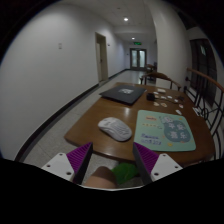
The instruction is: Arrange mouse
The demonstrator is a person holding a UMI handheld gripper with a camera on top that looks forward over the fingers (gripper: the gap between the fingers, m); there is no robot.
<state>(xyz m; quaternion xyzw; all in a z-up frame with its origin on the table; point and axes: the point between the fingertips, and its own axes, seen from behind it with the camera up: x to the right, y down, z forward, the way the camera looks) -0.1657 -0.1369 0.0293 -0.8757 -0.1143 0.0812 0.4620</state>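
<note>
A white computer mouse (114,128) lies on the wooden table (90,115), beside the left edge of a pale green mouse mat (168,131). My gripper (112,162) hovers over the table's near edge, well short of the mouse. Its two purple-padded fingers (75,158) stand wide apart and hold nothing. Between the fingers I see the table edge and a small green thing (124,172) below.
A dark laptop (124,94) lies farther back on the table. Small papers and objects (165,97) lie at the far right. Chairs (205,95) stand to the right. A long corridor with a white wall runs on the left.
</note>
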